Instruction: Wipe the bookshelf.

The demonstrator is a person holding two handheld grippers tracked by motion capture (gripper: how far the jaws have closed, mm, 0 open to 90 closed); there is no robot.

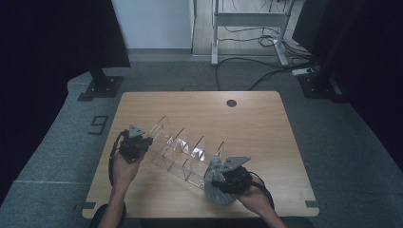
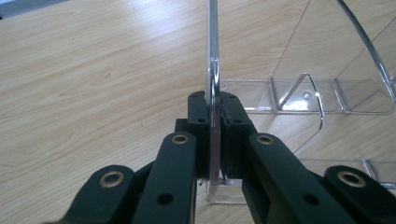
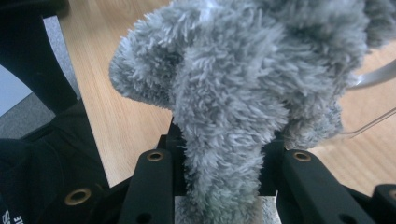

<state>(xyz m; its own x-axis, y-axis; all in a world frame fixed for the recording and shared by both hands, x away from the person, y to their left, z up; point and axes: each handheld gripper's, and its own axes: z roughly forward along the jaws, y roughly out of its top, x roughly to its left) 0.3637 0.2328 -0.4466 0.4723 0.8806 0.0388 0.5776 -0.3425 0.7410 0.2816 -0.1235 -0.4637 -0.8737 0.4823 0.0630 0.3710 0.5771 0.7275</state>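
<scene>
- High view: a clear acrylic divider rack (image 1: pixel 183 151) lies slantwise across the middle of the wooden worktop (image 1: pixel 256 123), its upright partitions running from upper left to lower right.
- High view: the left gripper (image 1: pixel 142 144) sits at the rack's upper-left end, the person's left hand (image 1: pixel 124 167) behind it, with a grey three-cornered plate on top and a cable looping off to the left.
- High view: the right gripper (image 1: pixel 219 183) is at the rack's lower-right end, near the worktop's front edge, carrying a grey fluffy cloth (image 1: pixel 215 187) that bunches against that end of the rack; whether the cloth actually touches the acrylic is hard to tell from here.
- Left gripper view: the left gripper (image 2: pixel 215 116) has its jaws clamped narrowly on a thin clear end wall of the rack (image 2: pixel 327 60), which stands upright between the pads and rises out of the top of the picture. The pads press it from both sides. More clear compartments lie to the right on the worktop (image 2: pixel 93 70).
- Right gripper view: the right gripper (image 3: pixel 222 158) holds the grey fluffy cloth (image 3: pixel 243 74) pinched between its jaws, partly closed around a thick fold; the rest of the cloth billows above them. A clear edge of the rack (image 3: pixel 373 79) shows at the right, just beside the cloth, over the worktop (image 3: pixel 121 121).
</scene>
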